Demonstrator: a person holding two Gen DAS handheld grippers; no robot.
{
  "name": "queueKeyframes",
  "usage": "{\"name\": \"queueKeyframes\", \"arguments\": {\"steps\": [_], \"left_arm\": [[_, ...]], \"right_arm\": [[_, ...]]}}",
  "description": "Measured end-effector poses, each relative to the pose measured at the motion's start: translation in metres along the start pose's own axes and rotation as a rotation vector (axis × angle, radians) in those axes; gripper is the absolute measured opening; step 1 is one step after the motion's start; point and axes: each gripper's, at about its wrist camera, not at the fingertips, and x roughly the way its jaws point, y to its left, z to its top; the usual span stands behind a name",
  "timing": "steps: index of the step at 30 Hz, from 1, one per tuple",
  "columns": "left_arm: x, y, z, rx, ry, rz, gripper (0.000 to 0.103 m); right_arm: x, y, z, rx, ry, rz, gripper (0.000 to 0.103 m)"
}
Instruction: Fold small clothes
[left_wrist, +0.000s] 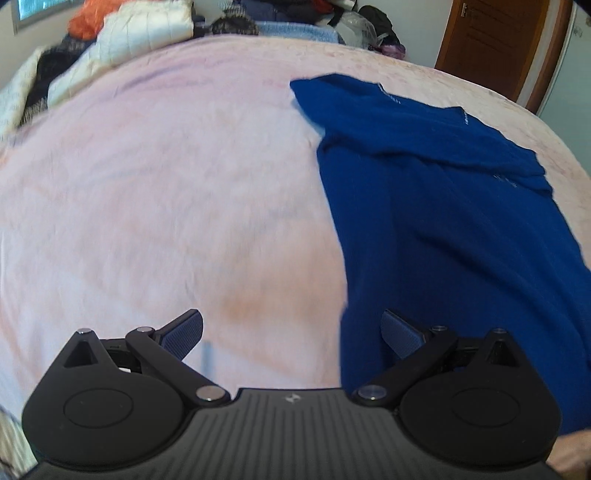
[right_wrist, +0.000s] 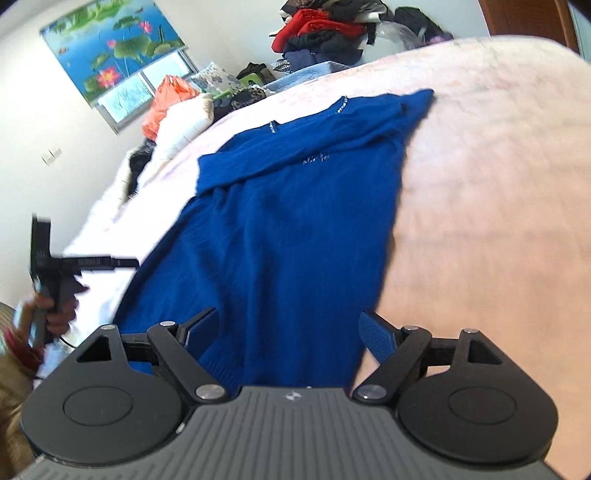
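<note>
A blue knit sweater (left_wrist: 443, 206) lies flat on the pale pink bed cover (left_wrist: 166, 184), its sleeves folded across the upper body. My left gripper (left_wrist: 291, 334) hovers open over the cover beside the sweater's left edge, its right finger above the cloth, nothing between its pads. In the right wrist view the sweater (right_wrist: 295, 221) stretches away from my right gripper (right_wrist: 290, 330), which stands open above the hem with nothing gripped. The left gripper (right_wrist: 92, 264) also shows there at the far left, held by a hand.
Piled clothes and a white quilt (left_wrist: 144, 33) crowd the far edge of the bed. A wooden door (left_wrist: 495, 44) stands at the back right. A lotus-print blind (right_wrist: 110, 55) covers a window. More heaped clothes (right_wrist: 325, 33) sit beyond the bed (right_wrist: 480, 184).
</note>
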Motion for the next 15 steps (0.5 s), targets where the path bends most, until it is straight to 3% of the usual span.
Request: {"name": "queueKeyframes", "arguments": {"steps": [4,7,10,12,15], "left_arm": [[0.000,0.006,-0.024,-0.016,0.130,-0.135,0.103],[-0.004,-0.002,-0.035,0.080,0.141,-0.126,0.103],[-0.010,-0.013,-0.045,0.137,0.151,-0.178,0.103],[-0.013,-0.025,-0.054,0.187,0.137,-0.174,0.103],[-0.015,-0.034,-0.061,0.188,0.117,-0.183,0.102]], "right_arm": [[-0.005,0.002,-0.020,0.019,0.080,-0.013,0.077],[-0.013,0.001,-0.029,0.066,0.087,0.022,0.074],[-0.017,0.000,-0.040,0.090,0.109,0.072,0.072],[-0.016,0.004,-0.047,0.090,0.115,0.115,0.071],[-0.005,0.009,-0.049,0.112,0.118,0.173,0.068]]}}
